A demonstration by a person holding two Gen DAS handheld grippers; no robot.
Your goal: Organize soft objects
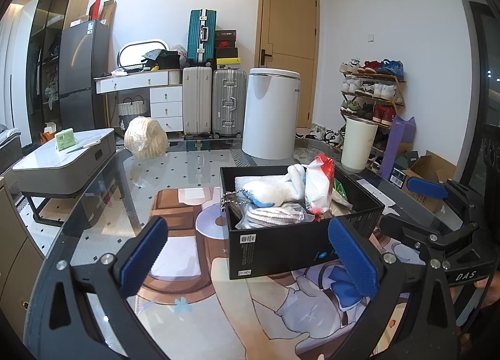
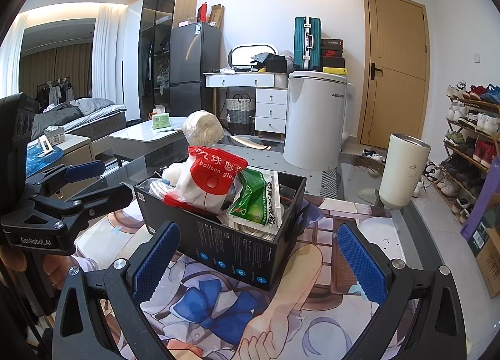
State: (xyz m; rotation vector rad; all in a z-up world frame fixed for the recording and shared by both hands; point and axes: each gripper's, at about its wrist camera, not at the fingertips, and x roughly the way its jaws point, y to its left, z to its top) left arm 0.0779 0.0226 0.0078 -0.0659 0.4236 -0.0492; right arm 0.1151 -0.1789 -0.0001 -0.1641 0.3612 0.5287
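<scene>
Resting on the glass table (image 1: 193, 166), the black box (image 1: 281, 245) of soft packets sits just ahead of the left gripper (image 1: 250, 258) and right gripper (image 2: 259, 261), both spread wide, empty.

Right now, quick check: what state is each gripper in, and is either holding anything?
Left gripper: open, holding nothing, near the black box.
Right gripper: open, holding nothing, aimed at the same box.

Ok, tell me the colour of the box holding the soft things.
Black, with small white and blue print on its sides; the box shows best in the right wrist view.
</scene>
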